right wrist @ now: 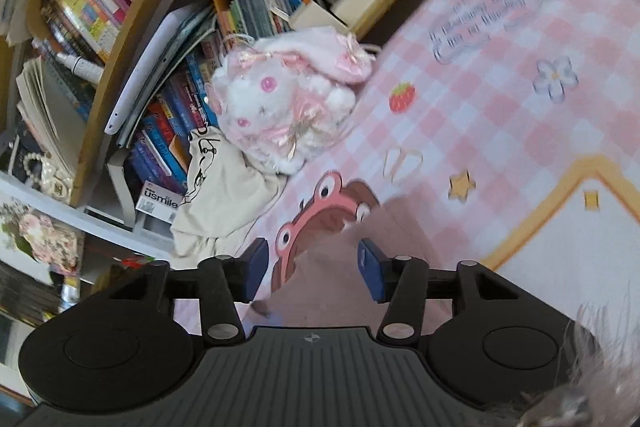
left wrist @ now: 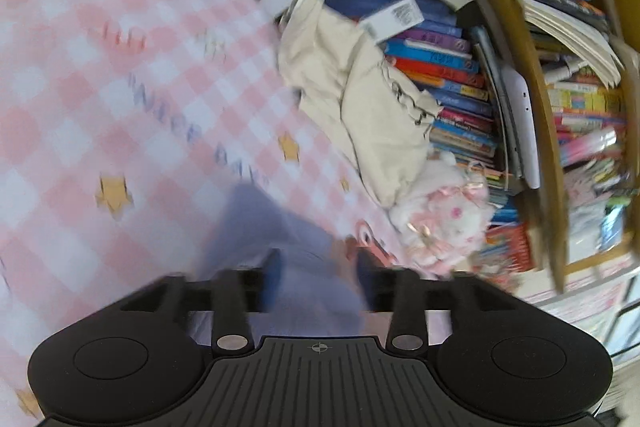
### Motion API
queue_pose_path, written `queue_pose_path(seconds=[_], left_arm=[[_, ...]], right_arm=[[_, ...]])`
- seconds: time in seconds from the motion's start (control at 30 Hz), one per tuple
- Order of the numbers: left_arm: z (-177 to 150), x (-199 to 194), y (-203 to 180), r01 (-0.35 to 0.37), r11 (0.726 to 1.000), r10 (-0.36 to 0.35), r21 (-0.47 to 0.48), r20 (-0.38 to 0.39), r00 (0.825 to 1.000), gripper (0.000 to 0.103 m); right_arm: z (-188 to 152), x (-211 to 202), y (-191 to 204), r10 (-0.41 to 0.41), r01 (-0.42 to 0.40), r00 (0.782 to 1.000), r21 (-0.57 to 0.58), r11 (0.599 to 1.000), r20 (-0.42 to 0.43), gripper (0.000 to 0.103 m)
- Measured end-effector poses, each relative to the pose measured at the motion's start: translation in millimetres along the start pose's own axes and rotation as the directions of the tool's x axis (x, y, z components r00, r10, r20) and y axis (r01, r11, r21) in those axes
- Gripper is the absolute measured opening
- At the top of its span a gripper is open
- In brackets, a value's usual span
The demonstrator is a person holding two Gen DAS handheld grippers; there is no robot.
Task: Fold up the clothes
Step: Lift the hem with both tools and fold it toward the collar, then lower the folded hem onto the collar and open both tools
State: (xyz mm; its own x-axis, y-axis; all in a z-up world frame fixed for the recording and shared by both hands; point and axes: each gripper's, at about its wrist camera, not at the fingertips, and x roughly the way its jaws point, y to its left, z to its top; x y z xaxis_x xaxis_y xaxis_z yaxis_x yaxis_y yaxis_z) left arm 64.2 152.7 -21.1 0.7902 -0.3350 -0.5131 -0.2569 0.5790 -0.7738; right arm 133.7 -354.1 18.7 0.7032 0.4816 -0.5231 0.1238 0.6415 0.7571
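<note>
The left tongs hang spread over a pink checked mat, and a blurred lavender cloth runs between their blue pads; the pads stand apart on either side of it, so by my reading they bracket the cloth rather than pinch it, though the blur leaves contact uncertain. That cloth is probably one garment to be folded, lying on the mat right at the tongs. The right tongs are likewise spread, with nothing between the pads but a shadowed patch of mat and its printed frog. A second garment, a cream one, lies crumpled at the mat's edge against the bookshelf, touching a pink-and-white plush; it seems pushed aside there to leave the middle of the mat free as a folding surface. The left view shows the same cream garment slumped against the stacked books, with the plush just beside it. Count: two tongs, both open; two garments, one lavender and one cream; one plush; one mat. At the right view's lower corner some pale fluffy material shows, too blurred to identify.
</note>
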Motion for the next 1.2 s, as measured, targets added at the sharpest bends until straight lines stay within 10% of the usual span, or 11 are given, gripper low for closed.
queue_pose_path(seconds=[0.17, 0.37, 0.47, 0.53, 0.6, 0.8, 1.1, 1.2], left_arm=[[0.6, -11.2, -18.0, -0.076, 0.952, 0.063, 0.297, 0.055, 0.996, 0.057], [-21.2, 13.9, -43.6, -0.146, 0.722, 0.169, 0.676, 0.032, 0.985, 0.056], [-20.0, 32.1, -44.1, -0.17, 0.677, 0.205, 0.716, 0.038, 0.978, 0.055], [-17.1, 44.1, -40.2, -0.19, 0.676, 0.241, 0.712, 0.029, 0.97, 0.045], [-16.1, 51.2, -36.4, -0.197, 0.672, 0.27, 0.714, 0.011, 0.963, 0.004], [-8.4, 34.1, -32.0, -0.184, 0.74, 0.19, 0.646, 0.062, 0.98, 0.003], [2.8, 56.0, -7.1, -0.178, 0.813, 0.218, 0.554, -0.007, 0.976, 0.011], [9.0, 46.0, -5.7, -0.182, 0.837, 0.214, 0.517, -0.003, 0.977, 0.024]], right_arm=[[-8.0, 13.3, 18.9, -0.126, 0.118, 0.992, -0.288, 0.95, -0.011, 0.049], [-43.7, 58.5, 46.1, -0.305, 0.218, 0.952, -0.705, 0.675, 0.003, 0.049], [-51.3, 79.6, 45.7, -0.348, 0.235, 0.937, -0.749, 0.619, 0.007, 0.043], [-51.5, 86.9, 42.5, -0.366, 0.251, 0.93, -0.745, 0.618, 0.01, 0.019], [-48.7, 84.6, 39.3, -0.356, 0.254, 0.934, -0.72, 0.646, 0.011, 0.008], [-26.8, 42.2, 22.0, -0.262, 0.265, 0.962, -0.492, 0.829, 0.075, 0.007], [-13.4, 70.8, -16.2, -0.271, 0.24, 0.961, -0.32, 0.916, -0.054, 0.008], [-12.5, 57.6, -16.0, -0.271, 0.25, 0.962, -0.301, 0.92, -0.028, 0.031]])
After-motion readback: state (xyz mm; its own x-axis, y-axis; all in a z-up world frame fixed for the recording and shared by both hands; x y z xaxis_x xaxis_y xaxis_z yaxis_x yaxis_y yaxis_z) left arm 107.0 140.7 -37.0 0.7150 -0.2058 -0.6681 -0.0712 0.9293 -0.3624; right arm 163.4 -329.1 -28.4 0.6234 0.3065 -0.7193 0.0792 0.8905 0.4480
